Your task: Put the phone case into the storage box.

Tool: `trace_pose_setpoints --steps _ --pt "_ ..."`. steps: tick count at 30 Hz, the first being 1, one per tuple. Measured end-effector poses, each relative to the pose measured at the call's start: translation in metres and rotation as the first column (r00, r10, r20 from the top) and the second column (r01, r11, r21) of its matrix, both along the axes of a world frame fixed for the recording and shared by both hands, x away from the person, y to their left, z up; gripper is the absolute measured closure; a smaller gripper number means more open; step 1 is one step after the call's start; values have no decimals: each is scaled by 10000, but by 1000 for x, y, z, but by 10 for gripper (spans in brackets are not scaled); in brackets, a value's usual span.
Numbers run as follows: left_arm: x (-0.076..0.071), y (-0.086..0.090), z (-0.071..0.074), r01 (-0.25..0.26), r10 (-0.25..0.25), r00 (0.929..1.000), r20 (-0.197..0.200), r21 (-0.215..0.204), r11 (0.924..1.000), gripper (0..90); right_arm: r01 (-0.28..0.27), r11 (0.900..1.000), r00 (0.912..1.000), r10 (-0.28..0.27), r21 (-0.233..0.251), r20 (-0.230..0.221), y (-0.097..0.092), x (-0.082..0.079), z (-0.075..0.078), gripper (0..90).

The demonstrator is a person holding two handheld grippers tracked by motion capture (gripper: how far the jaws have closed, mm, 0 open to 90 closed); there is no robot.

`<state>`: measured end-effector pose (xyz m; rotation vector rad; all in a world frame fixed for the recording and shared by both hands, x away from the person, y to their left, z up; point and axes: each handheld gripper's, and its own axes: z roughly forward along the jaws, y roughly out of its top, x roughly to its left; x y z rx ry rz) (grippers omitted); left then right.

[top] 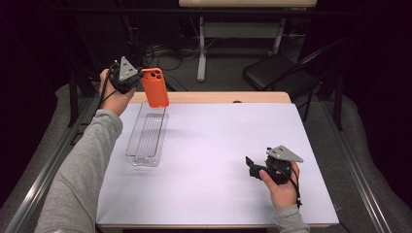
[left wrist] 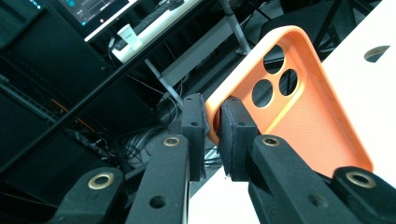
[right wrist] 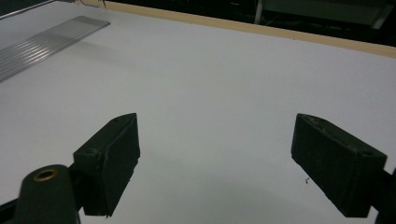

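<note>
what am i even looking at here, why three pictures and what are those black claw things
A person sits at a table covered in white and holds a hand-operated gripper in each hand; the black claws are their jaws. The high view looks down from above the person. The other two pictures come from small cameras riding on each gripper, looking along its jaws.

The left gripper, lifted at the table's far left, is shut on the edge of an orange phone case, held in the air above a clear plastic tray that lies on the table. The case's camera holes show in the left gripper view.

The right gripper sits low over the white cover near the right side, jaws wide open, holding nothing.
</note>
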<state>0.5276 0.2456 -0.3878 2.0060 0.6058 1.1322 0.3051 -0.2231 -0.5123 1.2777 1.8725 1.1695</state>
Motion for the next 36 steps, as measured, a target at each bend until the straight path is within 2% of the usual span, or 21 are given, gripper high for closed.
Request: trace_pose_setpoints --steps 13,16,23,36 --pt "10 15 -11 -109 108 9999 97 99 9999 811 -5 9999 9999 7 -154 163 4 -4 -2 149" --pt "11 15 -15 -97 94 9999 98 406 9991 811 -34 9998 9999 37 -174 166 5 -4 -1 149" --pt "13 12 -18 -140 128 9996 257 453 9989 812 -99 9996 9995 107 -275 287 4 -6 -2 149" --pt "21 10 -27 -222 200 9989 431 522 9984 812 110 9998 9995 -104 -193 302 -3 -11 -2 149"
